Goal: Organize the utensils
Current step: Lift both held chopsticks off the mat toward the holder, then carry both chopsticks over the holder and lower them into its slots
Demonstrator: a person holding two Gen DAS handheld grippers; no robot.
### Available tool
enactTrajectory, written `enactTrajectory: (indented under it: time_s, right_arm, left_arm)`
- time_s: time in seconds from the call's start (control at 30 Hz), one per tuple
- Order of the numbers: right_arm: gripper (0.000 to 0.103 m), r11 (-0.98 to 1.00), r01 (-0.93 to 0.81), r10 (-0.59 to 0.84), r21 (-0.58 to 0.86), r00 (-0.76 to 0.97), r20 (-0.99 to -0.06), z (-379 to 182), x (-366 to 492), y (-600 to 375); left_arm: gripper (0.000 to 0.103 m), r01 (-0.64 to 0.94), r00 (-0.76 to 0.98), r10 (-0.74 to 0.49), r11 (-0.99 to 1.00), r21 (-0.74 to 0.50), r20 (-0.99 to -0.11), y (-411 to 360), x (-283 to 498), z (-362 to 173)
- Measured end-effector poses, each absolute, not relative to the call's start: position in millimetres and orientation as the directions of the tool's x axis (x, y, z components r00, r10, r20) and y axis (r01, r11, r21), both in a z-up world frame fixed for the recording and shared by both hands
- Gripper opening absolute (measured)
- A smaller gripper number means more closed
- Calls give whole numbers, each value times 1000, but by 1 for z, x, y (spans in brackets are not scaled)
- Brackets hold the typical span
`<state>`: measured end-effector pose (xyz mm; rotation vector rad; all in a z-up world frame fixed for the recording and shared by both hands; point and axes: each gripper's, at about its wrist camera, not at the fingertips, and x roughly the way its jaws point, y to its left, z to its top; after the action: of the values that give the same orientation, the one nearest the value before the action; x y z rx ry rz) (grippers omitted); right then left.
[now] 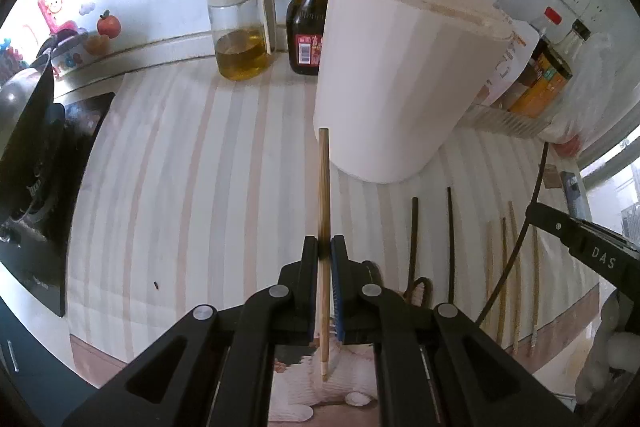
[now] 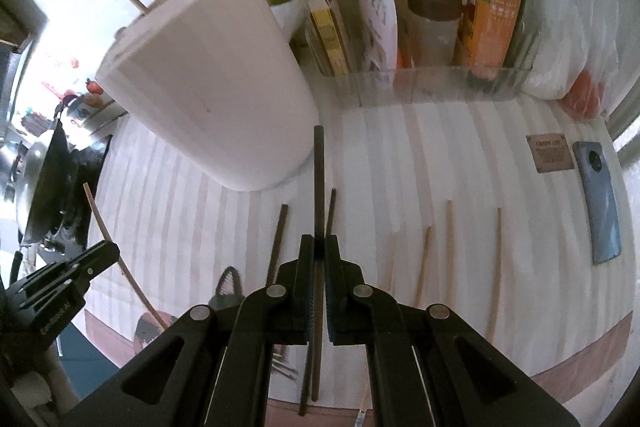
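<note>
The left gripper (image 1: 325, 247) and right gripper (image 2: 319, 247) are matte black linkages with round silver rivets and blue ribbed pads (image 1: 335, 291); white lettering marks the housing at right.

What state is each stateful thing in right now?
left gripper: shut on light wooden chopstick.
right gripper: shut on dark chopstick.
white holder: upright, two chopsticks standing in it.
oil dispenser: lid closed, partly filled.
dark sauce bottle: capped.
loose chopsticks: lying flat on the striped mat.
</note>
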<state>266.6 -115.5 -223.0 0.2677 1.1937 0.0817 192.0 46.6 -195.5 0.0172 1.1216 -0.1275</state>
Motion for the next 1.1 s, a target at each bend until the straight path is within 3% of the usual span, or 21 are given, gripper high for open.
enactTrajectory:
  time_s: [0.4,1.1]
  right_arm:
    - [4,976,26,181,218,471,-864,-186,278,-108]
    - [3,966,-61,230,251,645,-729,-86,291,-99]
  left_arm:
    - [4,107,515,-95,993,-46,-852,48,194,-167]
    - [4,99,673,-103,994,-48,-733,48,210,-69]
